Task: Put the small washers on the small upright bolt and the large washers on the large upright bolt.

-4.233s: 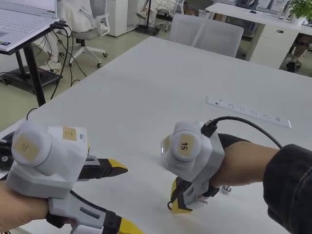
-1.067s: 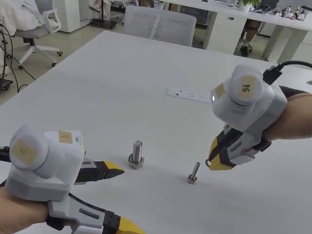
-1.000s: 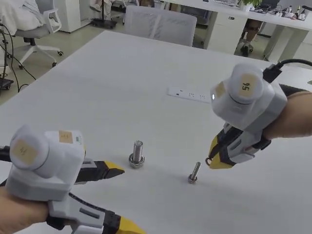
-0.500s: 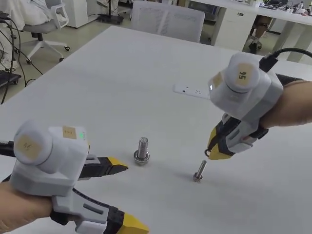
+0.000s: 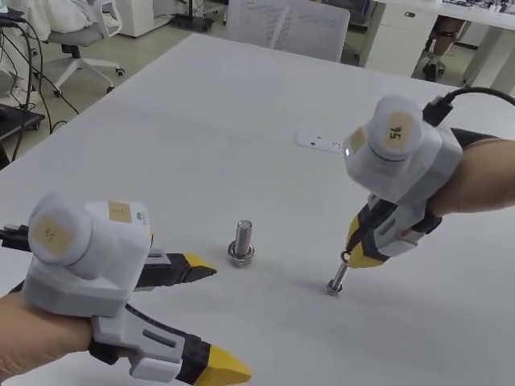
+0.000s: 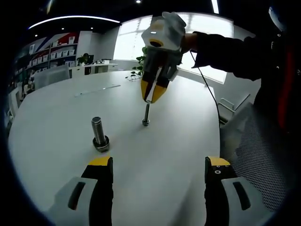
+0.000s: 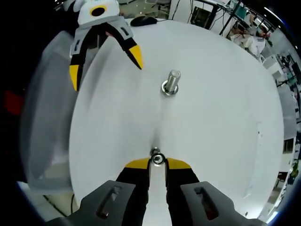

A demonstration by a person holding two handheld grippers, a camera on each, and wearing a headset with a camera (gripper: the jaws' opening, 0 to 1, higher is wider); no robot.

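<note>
Steel washer (image 7: 156, 158), plain in right gripper view, pinched by right fingers (image 7: 136, 165); left fingers (image 6: 100, 163) apart.

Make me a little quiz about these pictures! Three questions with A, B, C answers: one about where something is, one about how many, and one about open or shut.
1. The right gripper has its tips just above:
A. the small bolt
B. the large bolt
C. the left gripper

2. Bolts standing on the table:
A. one
B. two
C. four

3. The left gripper's jaws are:
A. wide open
B. shut on a washer
C. shut on a bolt

Answers:
1 A, the tips pinch a small washer right at the small bolt's top.
2 B, one large and one small.
3 A, a wide gap shows between them.
</note>
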